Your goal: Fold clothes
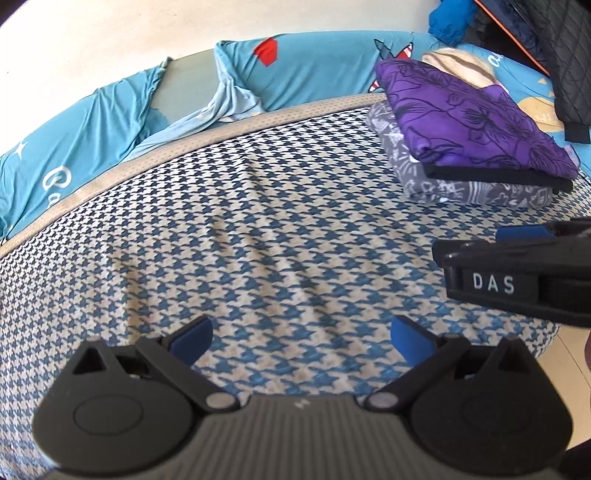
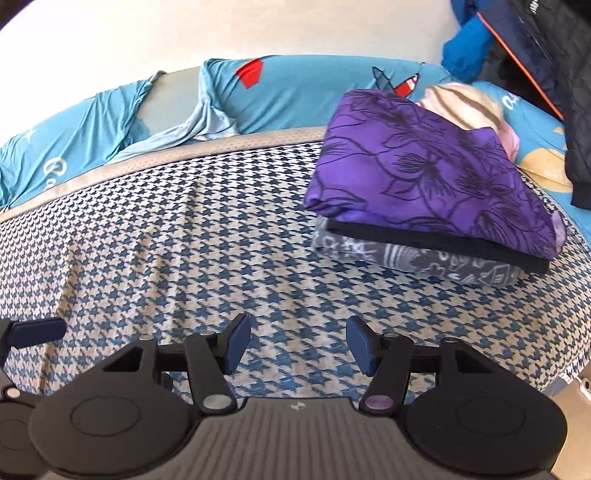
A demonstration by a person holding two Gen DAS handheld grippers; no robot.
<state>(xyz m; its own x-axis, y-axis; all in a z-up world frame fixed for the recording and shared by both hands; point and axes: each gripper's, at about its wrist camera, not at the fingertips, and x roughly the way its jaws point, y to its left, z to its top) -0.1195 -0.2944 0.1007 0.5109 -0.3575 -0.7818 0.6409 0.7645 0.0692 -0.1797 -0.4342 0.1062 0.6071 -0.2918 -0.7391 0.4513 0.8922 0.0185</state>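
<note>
A folded purple floral garment [image 1: 472, 122] [image 2: 424, 177] lies on top of a folded grey patterned garment [image 1: 472, 188] [image 2: 424, 260], stacked at the far right of the blue-and-white houndstooth cover [image 1: 258, 221] [image 2: 184, 240]. My left gripper [image 1: 301, 341] is open over bare houndstooth cloth, nothing between its blue pads. My right gripper [image 2: 298, 345] is open too, holding nothing, short of the stack. In the left wrist view the right gripper's black body marked DAS [image 1: 517, 273] enters from the right. One blue pad of the left gripper [image 2: 35, 332] shows at the left edge of the right wrist view.
Behind the houndstooth cover runs a beige band [image 1: 184, 147], then a crumpled teal printed sheet [image 1: 92, 122] [image 2: 295, 96] against a pale wall. A black quilted jacket [image 1: 569, 62] [image 2: 576, 122] and blue clothing [image 1: 448, 22] hang at the far right. Floor shows at the lower right [image 1: 569, 347].
</note>
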